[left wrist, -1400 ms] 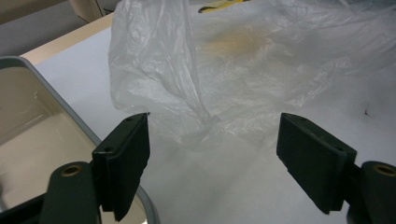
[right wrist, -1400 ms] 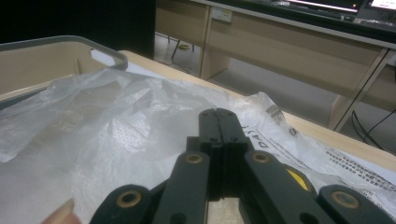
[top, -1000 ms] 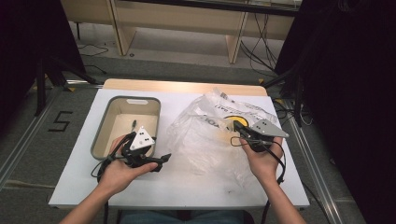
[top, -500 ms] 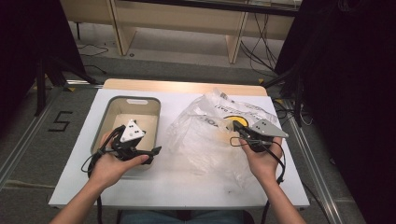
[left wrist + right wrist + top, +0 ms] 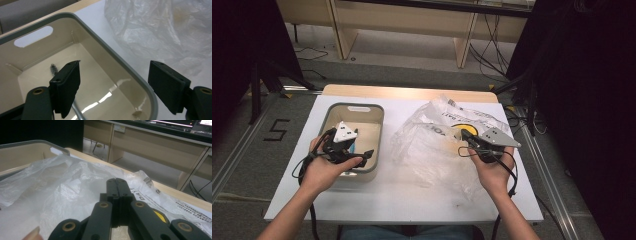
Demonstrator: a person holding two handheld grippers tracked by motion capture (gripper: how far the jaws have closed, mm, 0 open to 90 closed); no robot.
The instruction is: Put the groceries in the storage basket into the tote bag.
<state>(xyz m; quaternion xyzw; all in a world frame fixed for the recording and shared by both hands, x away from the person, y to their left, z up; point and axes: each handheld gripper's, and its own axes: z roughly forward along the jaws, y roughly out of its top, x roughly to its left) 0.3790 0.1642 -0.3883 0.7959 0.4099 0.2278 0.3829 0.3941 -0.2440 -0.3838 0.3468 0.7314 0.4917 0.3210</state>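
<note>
At the left of the high view, the left gripper [image 5: 354, 155] hangs over the near right part of the beige bin [image 5: 331, 112], and its own view shows the jaws spread wide with nothing between them, one over the bin's inside and the other out past the grey rim, above the white table [image 5: 412, 200]. A small brush [image 5: 53, 68] lies on the bin floor just beyond the jaw on the left, its handle passing under that jaw. To the right, the right gripper [image 5: 463, 134] has its jaws pressed together, their tips at the crumpled clear plastic bag [image 5: 432, 150], which lies on the table just beside the bin; whether any film is pinched between them cannot be told.
</note>
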